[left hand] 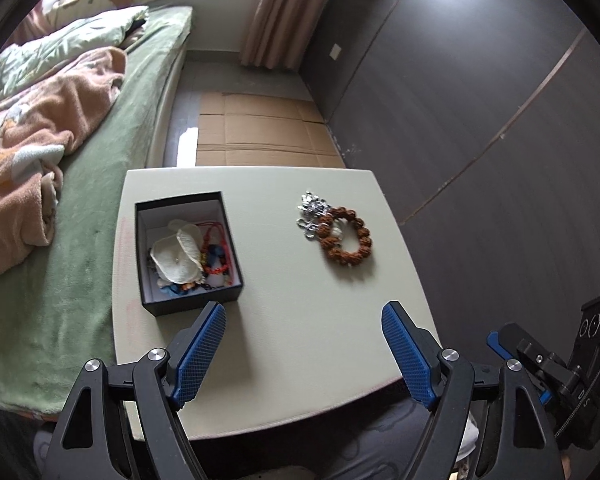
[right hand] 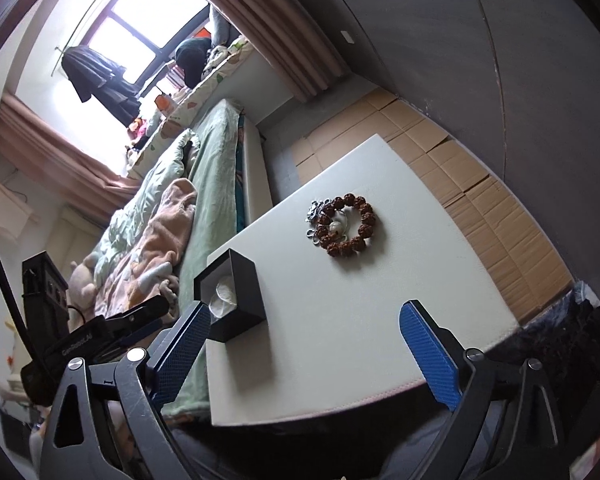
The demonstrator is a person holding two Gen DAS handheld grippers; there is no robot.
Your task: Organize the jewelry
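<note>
A black open box (left hand: 188, 254) stands on the left of a pale table (left hand: 284, 340). It holds a white shell-like piece (left hand: 178, 254), red cords and several coloured beads. A brown bead bracelet (left hand: 346, 238) lies on the table's right, touching a silver chain (left hand: 314, 210). My left gripper (left hand: 304, 354) is open and empty above the table's near edge. In the right wrist view the bracelet (right hand: 346, 224) lies ahead and the box (right hand: 232, 296) is at left. My right gripper (right hand: 308, 354) is open and empty over the near edge.
A bed (left hand: 100, 208) with green cover and a pink blanket (left hand: 40, 136) borders the table's left. Flattened cardboard (left hand: 260, 132) covers the floor beyond. A dark wardrobe wall (left hand: 480, 100) stands at right. The other gripper's body (left hand: 552, 368) shows at lower right.
</note>
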